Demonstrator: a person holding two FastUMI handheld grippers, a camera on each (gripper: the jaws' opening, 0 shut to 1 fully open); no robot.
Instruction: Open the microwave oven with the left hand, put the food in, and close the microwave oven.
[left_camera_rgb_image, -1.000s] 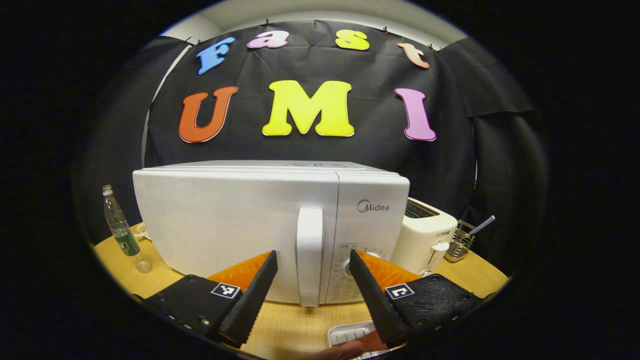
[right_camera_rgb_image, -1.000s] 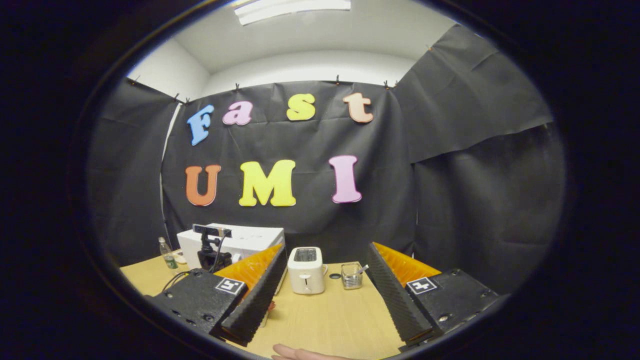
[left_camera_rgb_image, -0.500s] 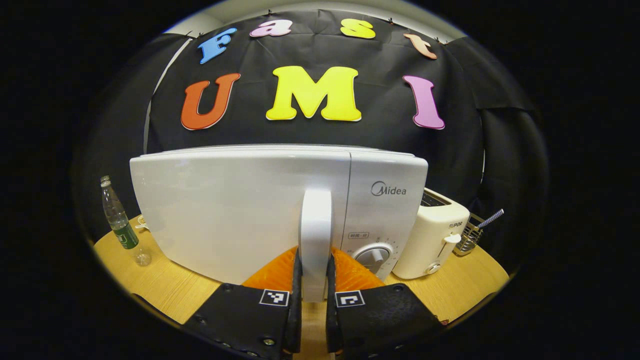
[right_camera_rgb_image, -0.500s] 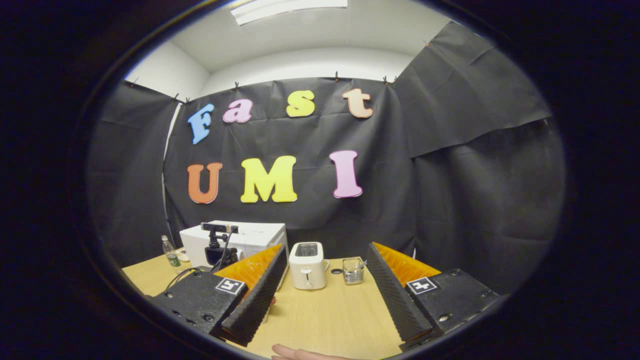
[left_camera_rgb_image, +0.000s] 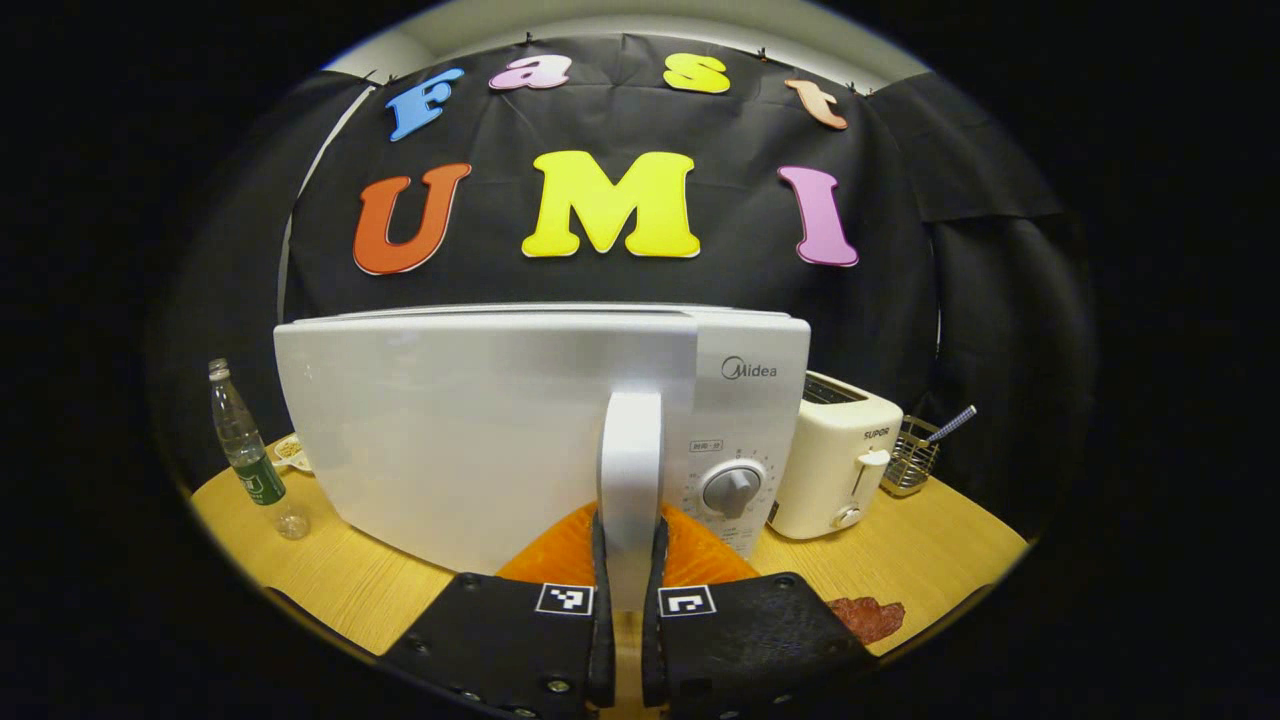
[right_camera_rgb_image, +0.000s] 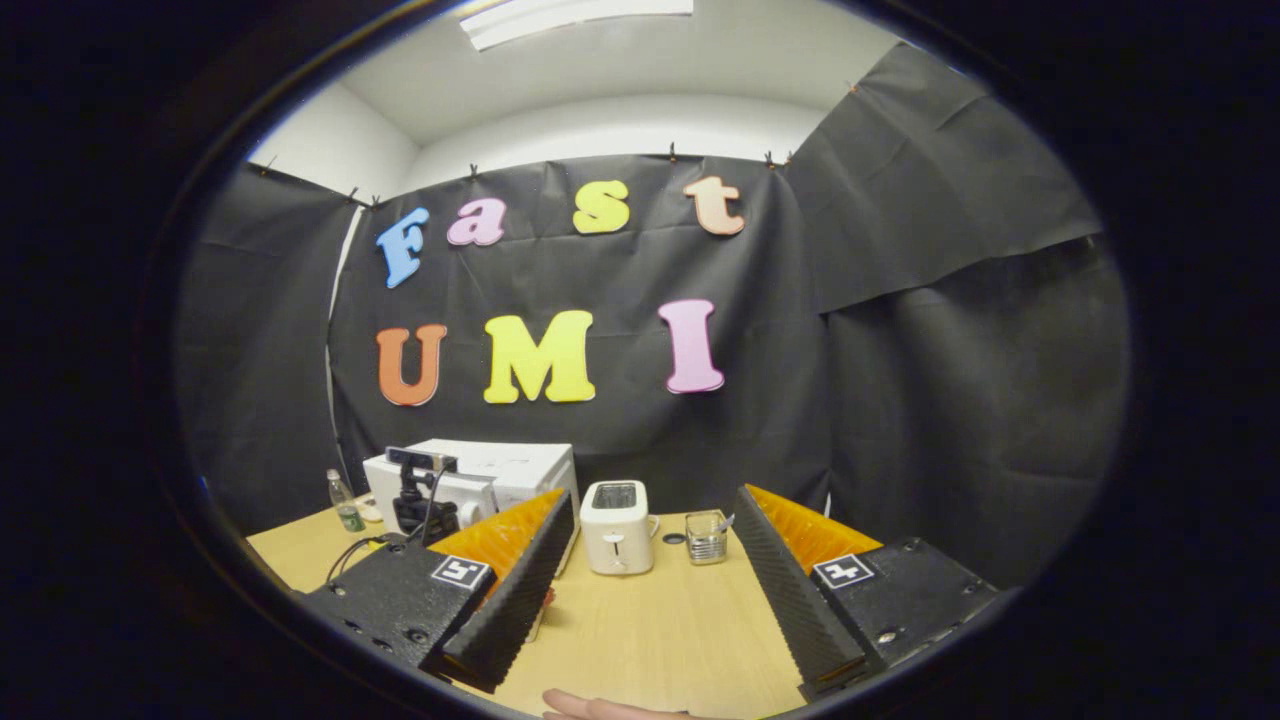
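A white microwave (left_camera_rgb_image: 480, 420) stands on the wooden table (left_camera_rgb_image: 950, 550), close in front in the left gripper view. My left gripper (left_camera_rgb_image: 629, 522) is shut on its upright white door handle (left_camera_rgb_image: 630, 450), one finger on each side. The door's right edge stands slightly out over the control panel and its knob (left_camera_rgb_image: 732, 490). A reddish-brown piece of food (left_camera_rgb_image: 865, 618) lies on the table at the lower right. In the right gripper view my right gripper (right_camera_rgb_image: 653, 498) hangs open over the table with nothing in it, and the microwave (right_camera_rgb_image: 500, 465) is far off at the left.
A cream toaster (left_camera_rgb_image: 835, 465) stands just right of the microwave, with a wire utensil holder (left_camera_rgb_image: 908, 455) beyond it. A plastic bottle (left_camera_rgb_image: 245, 450) stands at the left. A hand (right_camera_rgb_image: 600, 708) shows at the bottom of the right gripper view.
My left gripper moved in and shut on the door handle, and the door then swung out a little. The right gripper stayed open and hardly moved.
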